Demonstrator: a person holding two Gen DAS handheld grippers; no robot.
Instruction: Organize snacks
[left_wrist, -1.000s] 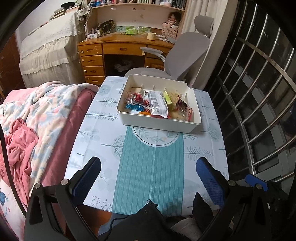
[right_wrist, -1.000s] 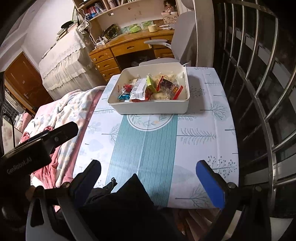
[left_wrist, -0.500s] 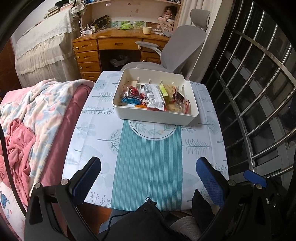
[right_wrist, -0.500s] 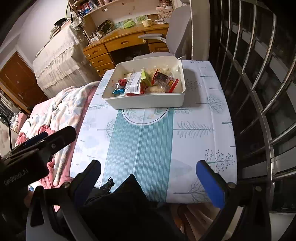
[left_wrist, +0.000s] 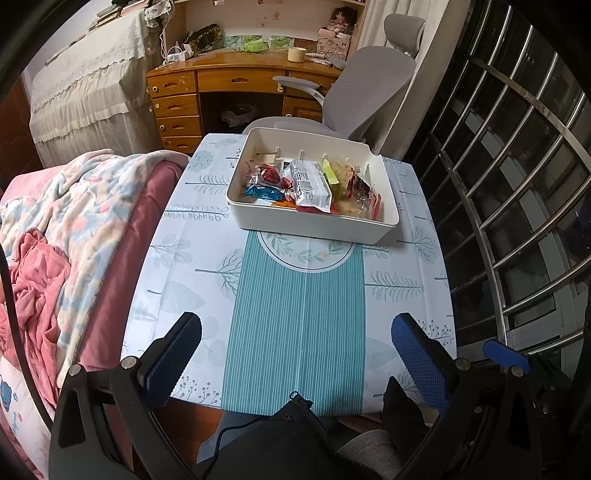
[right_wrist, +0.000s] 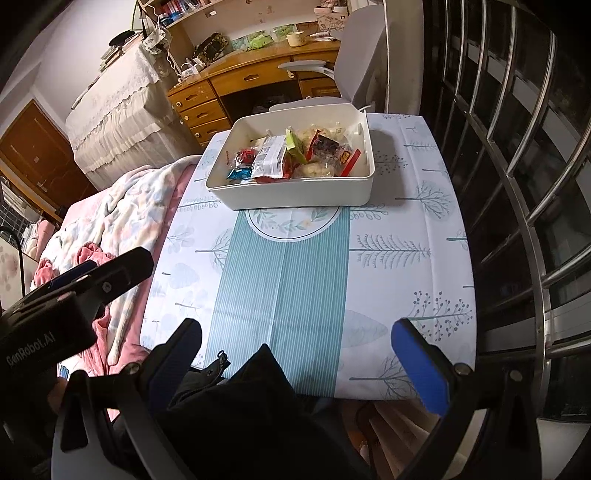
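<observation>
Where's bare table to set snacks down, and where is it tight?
Free: the teal striped runner between the white bin and the near edge, plus the tree-print strips either side. Crowded: inside the bin, wrappers piled. Open left gripper and right gripper hover at the near edge.

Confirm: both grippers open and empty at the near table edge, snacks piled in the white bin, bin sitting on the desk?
Not the desk. The white bin with the snacks sits on the table, at its far end; the left wrist view shows it. The left gripper and right gripper are open and empty.

Dim indoor light, sharp centre, strong fisheye bending, dark vignetted corners.
</observation>
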